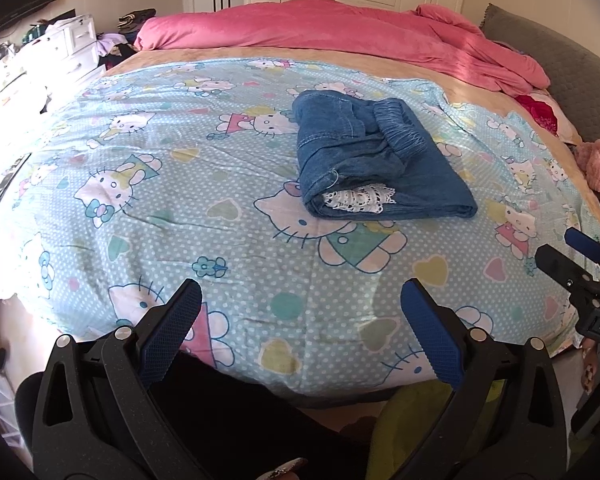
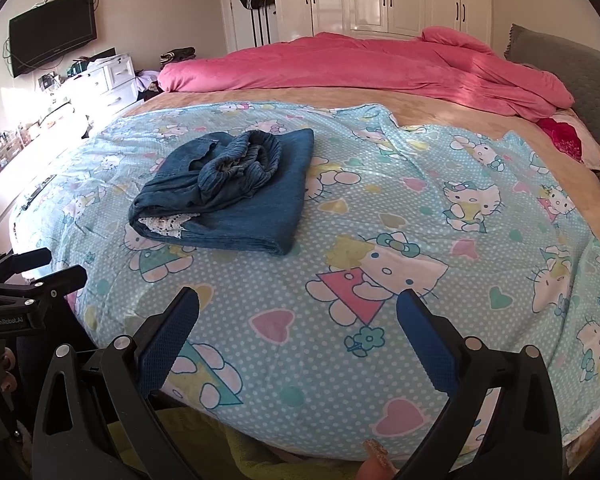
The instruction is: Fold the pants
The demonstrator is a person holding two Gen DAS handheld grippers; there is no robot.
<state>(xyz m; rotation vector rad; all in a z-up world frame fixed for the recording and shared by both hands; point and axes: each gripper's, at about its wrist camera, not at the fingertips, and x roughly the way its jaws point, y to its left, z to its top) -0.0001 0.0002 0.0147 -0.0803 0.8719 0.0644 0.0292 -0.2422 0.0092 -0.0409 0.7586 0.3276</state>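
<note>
The left gripper point(image 1: 300, 296) is spread wide with nothing between its blue pads, held above the near edge of the cartoon-cat sheet point(image 1: 148, 200); the right gripper point(image 2: 298, 304) is released just as wide and equally empty — neither touches fabric. The pants point(image 1: 376, 160), blue denim, lie folded into a compact bundle on the sheet well beyond both tools, elastic waistband on top and a strip of white lace showing at the near fold. Only the right wrist view shows the wall-mounted television point(image 2: 54, 42); a pink duvet point(image 2: 360, 64) is heaped across the far side.
</note>
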